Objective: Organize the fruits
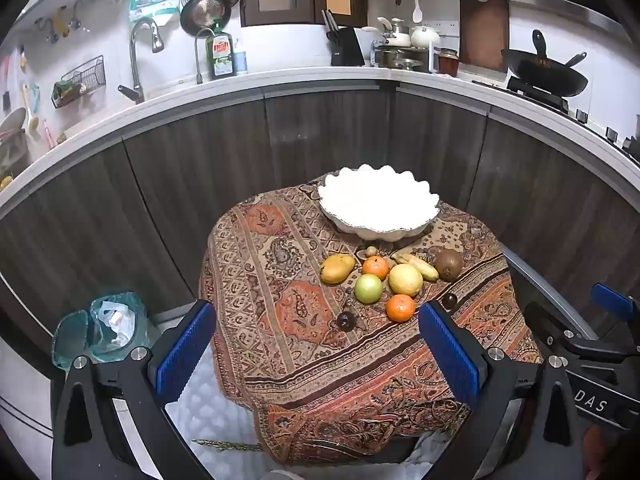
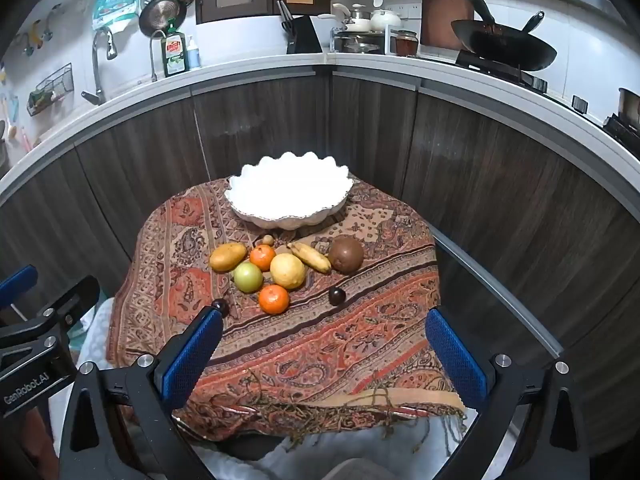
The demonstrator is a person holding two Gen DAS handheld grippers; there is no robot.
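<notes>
With nothing yet lifted, both grippers hang off the near edge of the worktop, angled down at the fruit. Left gripper (image 1: 316, 354): fingers wide apart, nothing between them. Right gripper (image 2: 324, 354): same, fingers apart and bare.

Bowl (image 1: 378, 204) sits at the far edge of the cloth (image 1: 280, 320), looks empty; likely the destination, hence all fruit still outside it. Fruit clusters mid-cloth, just in front of the bowl: mango (image 1: 337, 268), two oranges (image 1: 375, 267) (image 1: 400, 307), green fruit (image 1: 368, 288), lemon (image 1: 405, 279), banana (image 1: 416, 266), kiwi (image 1: 449, 264). Two small dark fruits (image 1: 346, 321) (image 1: 449, 301) lie apart, nearer the front.

Cluster is tight, several pieces touching, so outer pieces look easier first. Near half of the cloth is open for approach; its left and right edges drop off close to the fruit.
</notes>
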